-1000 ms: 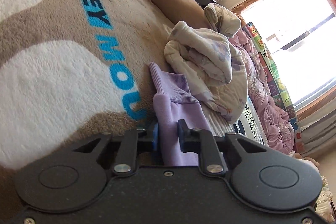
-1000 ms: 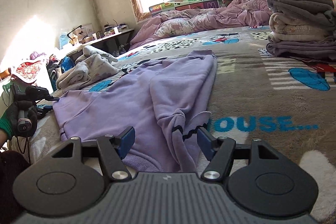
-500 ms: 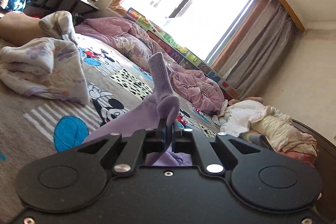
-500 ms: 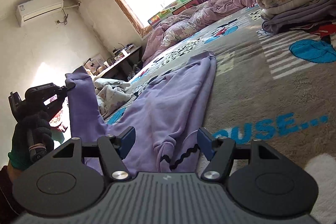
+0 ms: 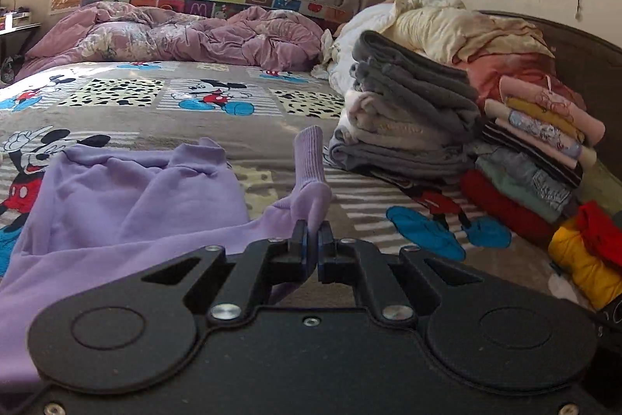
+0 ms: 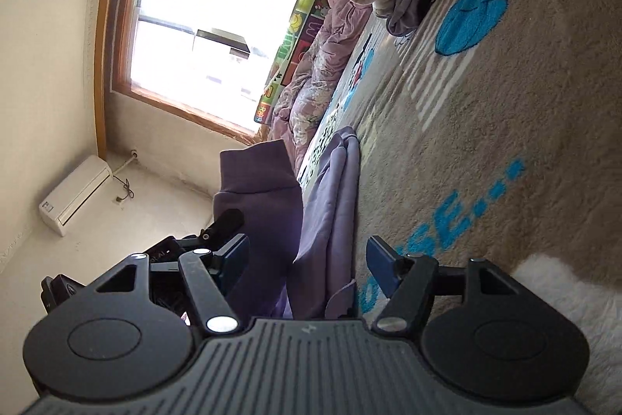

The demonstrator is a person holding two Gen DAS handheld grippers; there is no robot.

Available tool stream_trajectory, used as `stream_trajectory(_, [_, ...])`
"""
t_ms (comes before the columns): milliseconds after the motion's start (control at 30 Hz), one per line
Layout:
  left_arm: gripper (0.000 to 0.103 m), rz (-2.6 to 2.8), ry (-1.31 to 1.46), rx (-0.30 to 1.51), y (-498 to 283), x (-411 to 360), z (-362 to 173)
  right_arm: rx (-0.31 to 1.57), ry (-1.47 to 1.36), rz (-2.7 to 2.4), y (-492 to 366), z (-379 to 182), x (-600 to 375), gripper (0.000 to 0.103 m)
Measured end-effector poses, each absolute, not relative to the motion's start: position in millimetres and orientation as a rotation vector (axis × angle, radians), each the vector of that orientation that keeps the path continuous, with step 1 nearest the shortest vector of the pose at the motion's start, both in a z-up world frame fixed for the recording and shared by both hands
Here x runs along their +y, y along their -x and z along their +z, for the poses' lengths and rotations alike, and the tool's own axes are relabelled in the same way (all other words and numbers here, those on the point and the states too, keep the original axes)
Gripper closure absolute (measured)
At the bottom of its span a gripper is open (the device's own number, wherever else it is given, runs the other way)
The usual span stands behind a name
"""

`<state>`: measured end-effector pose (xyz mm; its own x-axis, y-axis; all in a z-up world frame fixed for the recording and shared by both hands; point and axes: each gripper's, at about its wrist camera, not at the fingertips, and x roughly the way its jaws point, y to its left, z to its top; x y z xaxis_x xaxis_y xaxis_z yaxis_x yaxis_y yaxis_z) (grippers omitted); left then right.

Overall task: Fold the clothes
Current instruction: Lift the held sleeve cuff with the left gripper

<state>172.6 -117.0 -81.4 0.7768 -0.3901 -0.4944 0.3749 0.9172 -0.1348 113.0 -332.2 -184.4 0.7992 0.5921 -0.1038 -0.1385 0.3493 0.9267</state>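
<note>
While the left gripper (image 5: pixel 313 244) pinches the ribbed cuff (image 5: pixel 309 158) of the soft lilac sweatshirt (image 5: pixel 128 197), its fingers pressed together on the fabric, the garment lies rumpled on the plush bed blanket (image 5: pixel 248 135). The right gripper (image 6: pixel 307 261) has its fingers spread, apparently empty, beside the hanging sleeve (image 6: pixel 260 205).

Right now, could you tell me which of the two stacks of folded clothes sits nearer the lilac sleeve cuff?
The grey-and-beige stack, just right of the lilac cuff pinched in the left gripper. The colourful stack lies farther right, by the headboard.
</note>
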Motion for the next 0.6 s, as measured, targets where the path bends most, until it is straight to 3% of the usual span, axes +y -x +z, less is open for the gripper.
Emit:
stream_trajectory(100, [0.088, -0.496, 0.019, 0.618, -169, -122, -99, 0.464, -1.176, 0.484, -119, -192, -338, 0.035])
stream_trajectory(233, [0.085, -0.491, 0.057, 0.548, -137, -79, -70, 0.511, -1.094, 0.469, -126, -186, -330, 0.035])
stream_trajectory(333, [0.073, -0.402, 0.147, 0.48, -114, -19, -47, 0.592, -0.969, 0.431, -131, -174, -315, 0.034])
stream_trajectory(400, [0.059, -0.342, 0.205, 0.45, -97, 27, -43, 0.623, -0.956, 0.377, -136, -168, -305, 0.029])
stream_trajectory(600, [0.059, -0.18, 0.379, 0.47, -72, 116, -70, 0.661, -1.049, 0.268, -149, -169, -291, 0.017])
